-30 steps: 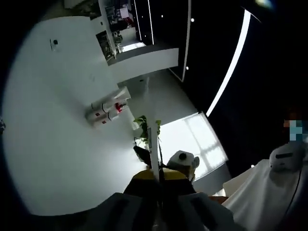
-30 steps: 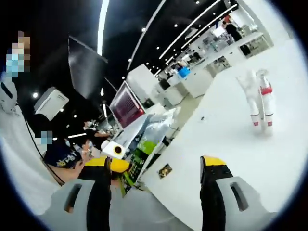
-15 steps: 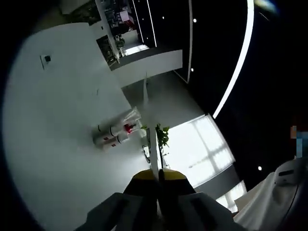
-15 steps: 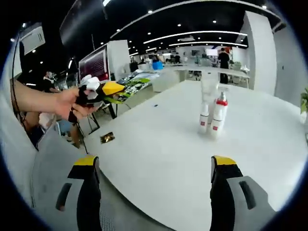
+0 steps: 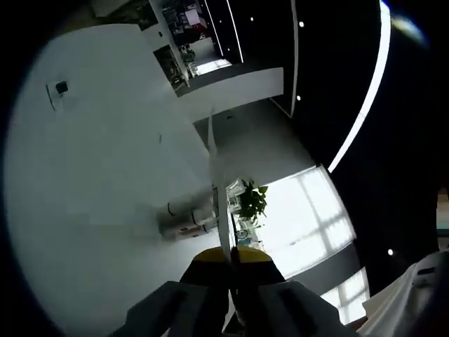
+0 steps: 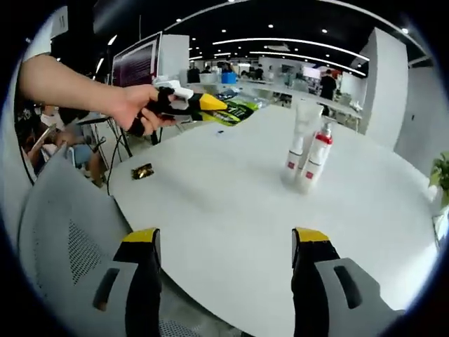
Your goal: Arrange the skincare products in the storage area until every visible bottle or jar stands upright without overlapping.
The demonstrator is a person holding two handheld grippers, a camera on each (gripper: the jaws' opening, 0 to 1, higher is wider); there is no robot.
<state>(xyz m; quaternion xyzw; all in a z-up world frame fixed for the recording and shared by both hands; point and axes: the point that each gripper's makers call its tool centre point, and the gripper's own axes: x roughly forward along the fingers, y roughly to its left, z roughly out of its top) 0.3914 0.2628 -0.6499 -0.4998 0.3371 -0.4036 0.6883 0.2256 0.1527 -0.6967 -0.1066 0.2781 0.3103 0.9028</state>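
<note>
A white table (image 6: 231, 210) carries everything; a grey chair (image 6: 63, 246) stands at its near edge; three skincare bottles (image 6: 306, 151) stand upright, clustered mid-table; right gripper (image 6: 224, 246) gapes wide, empty; left gripper (image 6: 210, 105), hand-held, is closed, empty; a small gold item (image 6: 142, 170) lies near the edge.

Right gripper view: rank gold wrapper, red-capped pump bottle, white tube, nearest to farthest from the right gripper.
1. Small gold wrapper lies on the table's left part, nearest to the right gripper.
2. Red-capped white pump bottle stands upright, ahead to the right.
3. White tube stands just behind it, beside it, farthest.
</note>
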